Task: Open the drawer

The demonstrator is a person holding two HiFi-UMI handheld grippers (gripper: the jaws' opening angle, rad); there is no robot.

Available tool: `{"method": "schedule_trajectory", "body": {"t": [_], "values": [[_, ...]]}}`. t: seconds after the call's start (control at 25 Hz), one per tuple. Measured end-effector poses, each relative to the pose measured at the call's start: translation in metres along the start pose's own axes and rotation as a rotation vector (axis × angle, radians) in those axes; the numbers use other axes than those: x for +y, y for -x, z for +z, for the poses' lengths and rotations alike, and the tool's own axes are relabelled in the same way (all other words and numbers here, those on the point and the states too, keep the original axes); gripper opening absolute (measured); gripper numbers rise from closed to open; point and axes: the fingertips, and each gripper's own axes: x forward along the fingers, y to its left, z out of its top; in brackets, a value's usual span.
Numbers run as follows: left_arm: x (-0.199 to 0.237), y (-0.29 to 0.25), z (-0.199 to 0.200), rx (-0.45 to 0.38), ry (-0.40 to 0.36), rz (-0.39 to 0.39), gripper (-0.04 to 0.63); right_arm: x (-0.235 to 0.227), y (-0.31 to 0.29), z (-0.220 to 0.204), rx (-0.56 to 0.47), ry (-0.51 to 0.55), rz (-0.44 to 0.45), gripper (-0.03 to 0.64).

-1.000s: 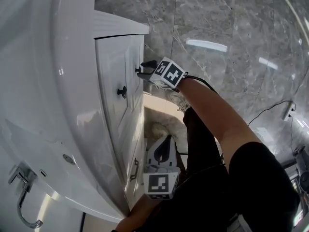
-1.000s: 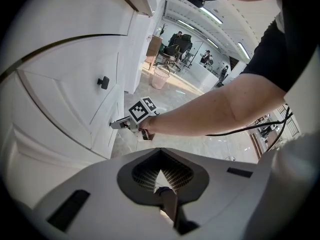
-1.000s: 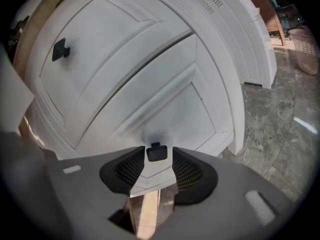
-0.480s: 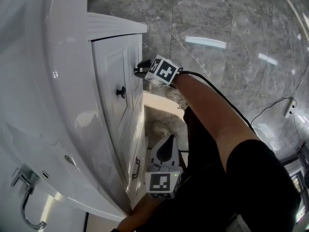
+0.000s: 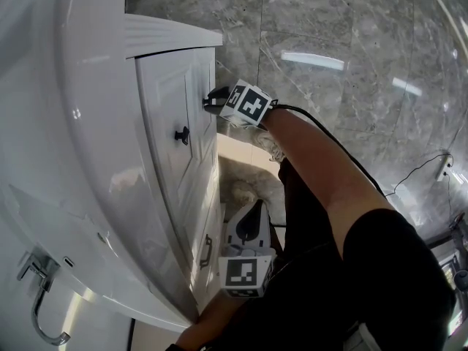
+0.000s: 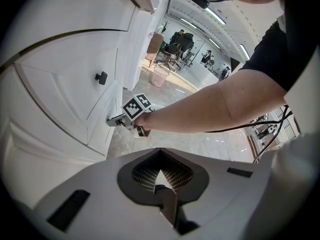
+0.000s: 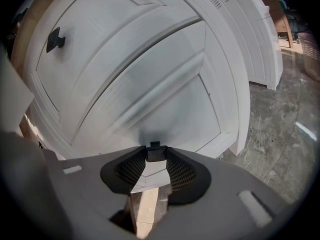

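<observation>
A white panelled drawer front [image 5: 191, 115] [image 7: 150, 84] faces me on the vanity. Its small black knob [image 7: 155, 152] sits between the fingertips of my right gripper [image 5: 210, 102] [image 7: 155, 155] [image 6: 111, 120]. The jaws are closing around it and I cannot see the pads pressing on it. A second black knob [image 5: 181, 134] [image 7: 55, 39] [image 6: 101, 77] sits on the neighbouring panel. My left gripper [image 5: 254, 210] [image 6: 160, 173] hangs lower, away from the cabinet, shut and empty.
A white basin top [image 5: 88, 159] overhangs the cabinet, with a chrome tap [image 5: 35, 309] at its near corner. A lower front carries a bar handle [image 5: 205, 253]. A grey marble floor [image 5: 351, 64] lies beyond, and a black cable [image 5: 322, 134] runs along the right arm.
The picture has drifted slightly. Both grippers keep their places against the cabinet, and the front has not moved out.
</observation>
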Motion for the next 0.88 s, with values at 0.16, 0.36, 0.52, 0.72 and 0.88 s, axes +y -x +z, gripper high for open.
{"method": "schedule_trajectory", "body": {"t": [0.16, 0.36, 0.52, 0.72, 0.88], "values": [[-0.001, 0.0, -0.001, 0.005, -0.014, -0.004, -0.009, 0.0, 0.0, 0.0, -0.008, 0.008, -0.006, 0.126], [-0.003, 0.0, 0.002, -0.005, -0.026, -0.006, -0.009, -0.002, 0.008, -0.007, -0.025, -0.008, -0.001, 0.126], [-0.004, 0.001, -0.002, -0.004, -0.031, -0.006, -0.009, -0.004, 0.019, -0.014, -0.025, -0.018, -0.006, 0.126], [-0.008, 0.001, -0.005, 0.004, -0.033, -0.025, -0.009, -0.005, 0.029, -0.021, -0.02, -0.025, -0.015, 0.127], [-0.011, 0.0, -0.009, 0.016, -0.035, -0.037, -0.009, -0.007, 0.036, -0.028, -0.023, -0.033, -0.019, 0.126]]}}
